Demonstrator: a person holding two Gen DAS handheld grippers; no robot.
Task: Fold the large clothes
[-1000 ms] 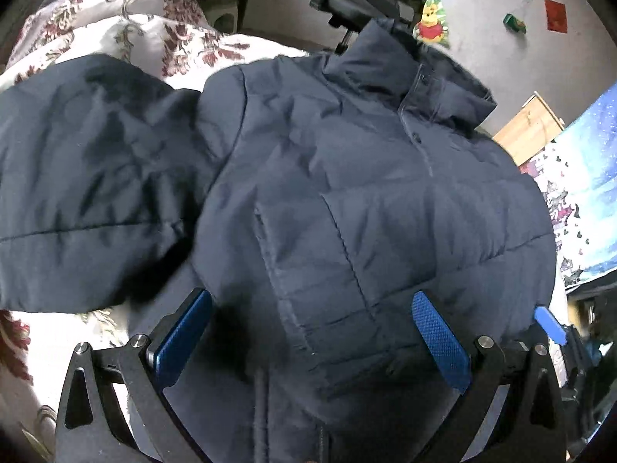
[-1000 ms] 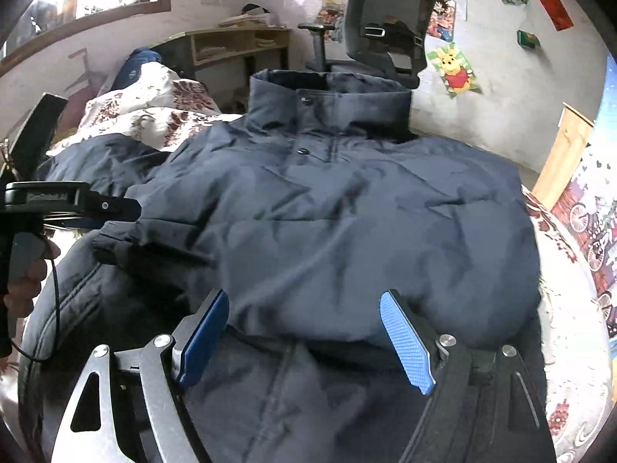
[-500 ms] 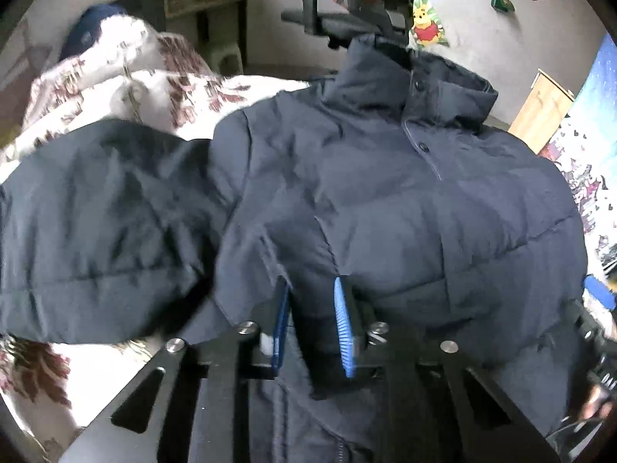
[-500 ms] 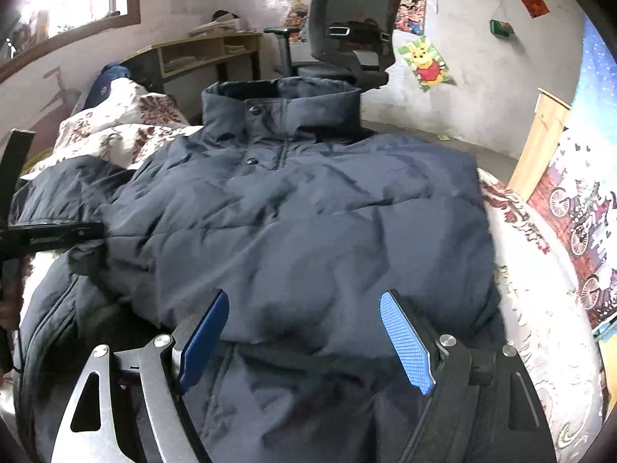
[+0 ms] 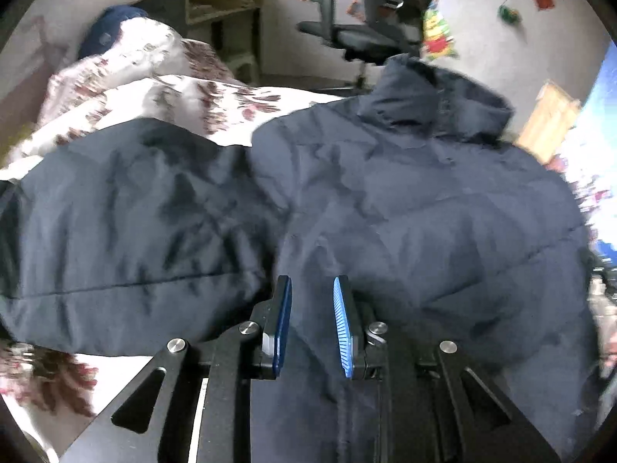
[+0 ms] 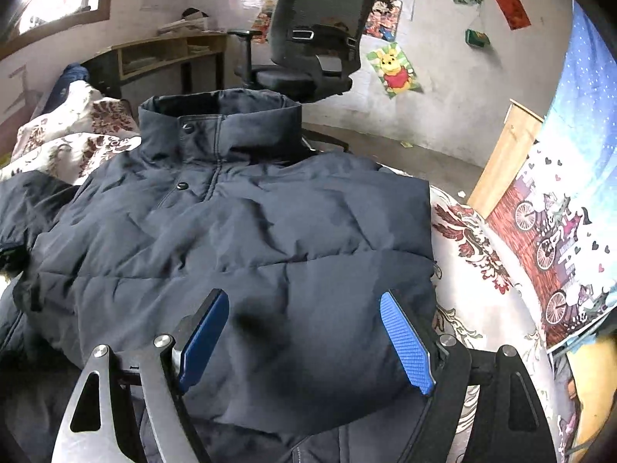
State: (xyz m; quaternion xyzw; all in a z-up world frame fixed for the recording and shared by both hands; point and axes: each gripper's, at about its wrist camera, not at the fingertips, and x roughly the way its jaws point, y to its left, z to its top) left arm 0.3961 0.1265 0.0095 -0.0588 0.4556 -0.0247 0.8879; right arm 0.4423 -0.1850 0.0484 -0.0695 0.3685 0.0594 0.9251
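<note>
Navy puffer jacket [image 6: 246, 239] lies spread face up on my bed, over the floral bedspread [image 6: 474, 254] — collar [image 6: 219, 123] toward the office chair [image 6: 320, 38], one sleeve [image 5: 115, 223] out to the left. My left gripper [image 5: 311, 320] has just been closing and is now clamped on a fold of the jacket near its front. My right gripper [image 6: 304, 339] hovers over the quilted body — jaws wide apart, gripping nothing.
</note>
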